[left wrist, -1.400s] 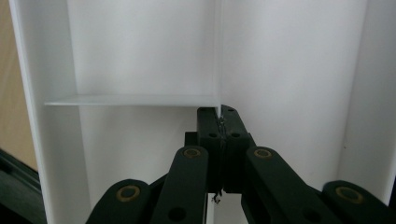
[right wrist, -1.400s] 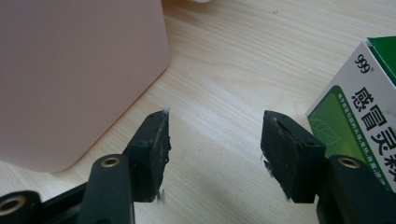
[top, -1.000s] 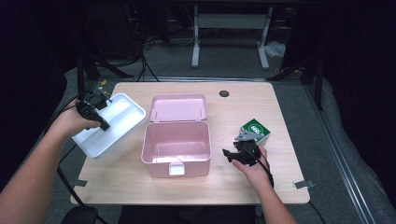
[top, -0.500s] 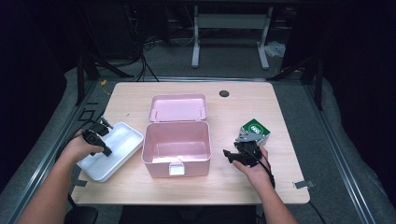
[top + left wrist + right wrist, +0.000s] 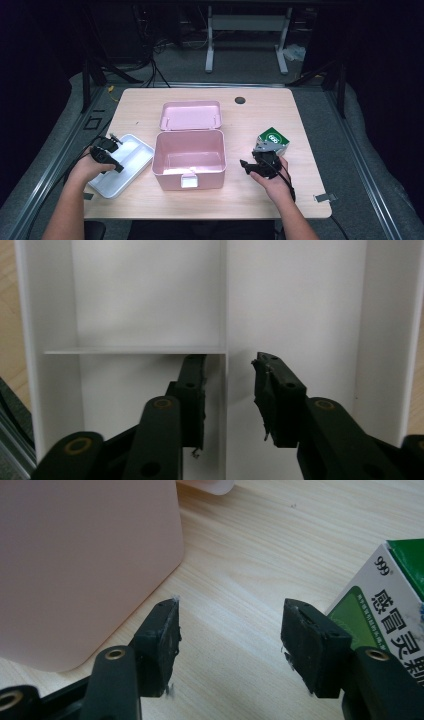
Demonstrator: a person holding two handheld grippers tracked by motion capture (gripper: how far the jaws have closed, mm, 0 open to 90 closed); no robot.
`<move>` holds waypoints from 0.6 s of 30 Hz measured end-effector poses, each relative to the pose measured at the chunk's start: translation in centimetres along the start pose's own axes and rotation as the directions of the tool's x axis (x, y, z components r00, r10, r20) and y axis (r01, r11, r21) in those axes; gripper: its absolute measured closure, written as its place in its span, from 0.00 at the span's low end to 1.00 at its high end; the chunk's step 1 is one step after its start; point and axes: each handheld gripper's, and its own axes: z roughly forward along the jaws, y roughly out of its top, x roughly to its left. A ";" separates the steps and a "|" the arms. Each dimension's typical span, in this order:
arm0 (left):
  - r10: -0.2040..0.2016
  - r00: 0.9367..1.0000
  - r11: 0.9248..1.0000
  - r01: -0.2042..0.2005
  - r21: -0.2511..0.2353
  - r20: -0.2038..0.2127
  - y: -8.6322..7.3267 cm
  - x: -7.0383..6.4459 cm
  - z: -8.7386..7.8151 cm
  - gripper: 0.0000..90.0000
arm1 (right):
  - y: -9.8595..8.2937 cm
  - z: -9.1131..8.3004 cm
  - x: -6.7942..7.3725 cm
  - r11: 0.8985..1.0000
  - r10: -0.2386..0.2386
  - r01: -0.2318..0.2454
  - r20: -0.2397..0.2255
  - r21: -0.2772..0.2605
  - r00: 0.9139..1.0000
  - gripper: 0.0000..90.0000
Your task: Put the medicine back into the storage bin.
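White tray (image 5: 131, 161), flat, long axis diagonal, left gripper (image 5: 111, 154) over it

Left tongs (image 5: 227, 390) slightly parted, right tongs (image 5: 230, 645) wide open.

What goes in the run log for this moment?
left gripper: open, straddling white tray divider | right gripper: open, empty, between pink box and green medicine carton

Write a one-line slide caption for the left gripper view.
Left hand-held gripper, jaws apart, straddling the centre divider of the white compartment tray on the wooden table.
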 end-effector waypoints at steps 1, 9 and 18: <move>0.010 1.000 1.000 -0.010 -0.010 -0.014 -0.2 0.0 0.0 0.66 | 0.0 -0.1 0.0 1.000 -0.005 0.005 0.007 0.002 1.000 0.44; 0.001 1.000 0.997 -0.002 -0.073 -0.015 -1.6 0.2 -0.7 0.50 | 0.2 -0.2 0.1 1.000 -0.017 0.016 0.007 0.013 1.000 0.41; 0.000 1.000 0.997 0.000 -0.078 0.004 -1.5 0.2 -0.1 0.47 | 1.7 -0.2 0.1 0.993 -0.055 0.054 0.004 0.106 0.998 0.28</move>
